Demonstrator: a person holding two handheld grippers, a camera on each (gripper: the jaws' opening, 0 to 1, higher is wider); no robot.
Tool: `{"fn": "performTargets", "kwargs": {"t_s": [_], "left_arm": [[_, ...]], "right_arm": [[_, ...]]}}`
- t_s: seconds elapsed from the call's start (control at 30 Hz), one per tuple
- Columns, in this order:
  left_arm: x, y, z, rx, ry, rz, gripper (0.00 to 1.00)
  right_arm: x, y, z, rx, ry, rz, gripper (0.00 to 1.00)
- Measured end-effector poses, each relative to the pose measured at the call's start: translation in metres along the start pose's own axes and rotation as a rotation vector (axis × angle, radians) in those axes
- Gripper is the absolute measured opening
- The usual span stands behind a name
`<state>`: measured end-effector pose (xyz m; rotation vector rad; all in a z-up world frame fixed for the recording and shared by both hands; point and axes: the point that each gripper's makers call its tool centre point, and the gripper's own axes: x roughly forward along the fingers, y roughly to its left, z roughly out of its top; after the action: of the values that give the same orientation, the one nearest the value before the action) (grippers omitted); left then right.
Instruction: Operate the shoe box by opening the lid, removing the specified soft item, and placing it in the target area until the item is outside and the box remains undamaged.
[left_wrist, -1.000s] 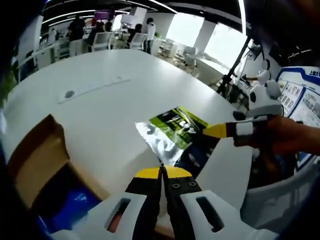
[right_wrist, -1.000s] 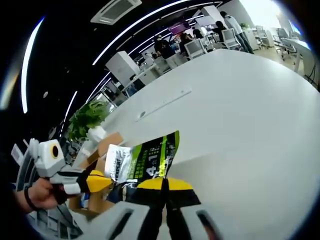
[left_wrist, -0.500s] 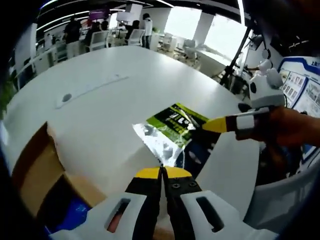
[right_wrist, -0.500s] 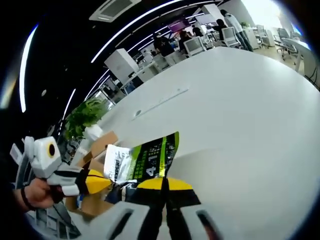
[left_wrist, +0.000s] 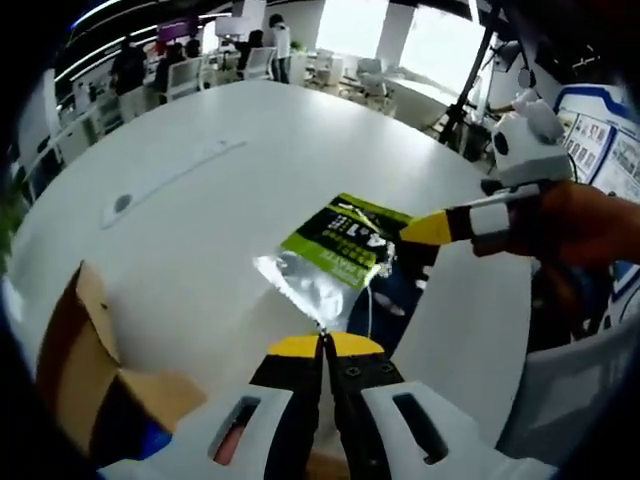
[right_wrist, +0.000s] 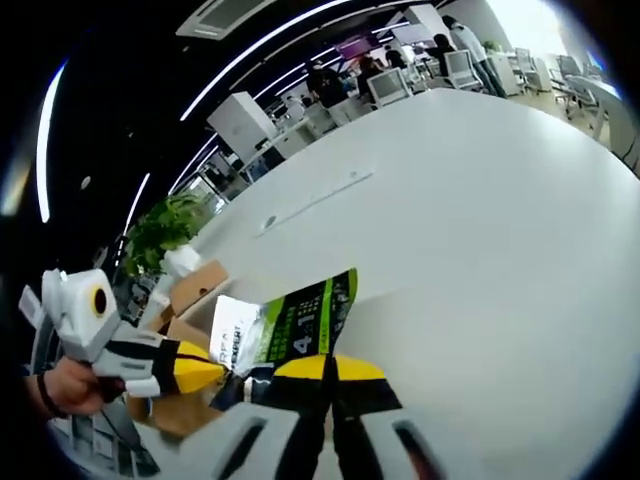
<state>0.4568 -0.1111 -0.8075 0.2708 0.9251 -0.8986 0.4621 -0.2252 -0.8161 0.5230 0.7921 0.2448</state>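
Clear of the open shoe box (left_wrist: 85, 370), the pouch (left_wrist: 335, 248) hung clenched in the right tool (right_wrist: 325, 366), not yet set down; left tool (left_wrist: 323, 343) closed empty.

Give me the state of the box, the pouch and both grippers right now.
shoe box: open, flap raised, on the white table.
green and silver pouch: out of the box, held up over the table, not yet set down.
right gripper: shut on the pouch's edge.
left gripper: shut, at the pouch's silver corner; whether it pinches that corner I cannot tell.
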Motion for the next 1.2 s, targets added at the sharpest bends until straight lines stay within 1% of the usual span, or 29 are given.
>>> {"fn": "performTargets", "kwargs": {"t_s": [0.13,0.2,0.37,0.77,1.03,1.13,1.2], "left_arm": [[0.002,0.004,0.0,-0.016,0.004,-0.001,0.0],[0.005,0.004,-0.002,0.024,0.023,-0.002,0.0],[0.011,0.004,-0.008,0.068,0.063,0.007,0.0],[0.017,0.011,-0.013,0.039,0.101,-0.004,0.0],[0.022,0.013,-0.017,0.062,0.139,0.001,0.0],[0.025,0.013,-0.019,0.088,0.164,0.001,0.0],[0.026,0.012,-0.022,0.134,0.181,-0.002,0.0]], "right_arm": [[0.002,-0.001,0.0,0.006,0.005,-0.002,0.0],[0.004,-0.002,0.001,0.006,0.009,-0.001,0.0],[0.008,-0.004,-0.005,0.001,0.035,-0.009,0.0],[0.013,-0.005,-0.016,-0.003,0.075,-0.008,0.0],[0.019,-0.008,-0.022,0.002,0.092,-0.004,0.0],[0.02,-0.009,-0.023,-0.001,0.1,-0.006,0.0],[0.021,-0.011,-0.026,0.005,0.11,-0.008,0.0]]}}
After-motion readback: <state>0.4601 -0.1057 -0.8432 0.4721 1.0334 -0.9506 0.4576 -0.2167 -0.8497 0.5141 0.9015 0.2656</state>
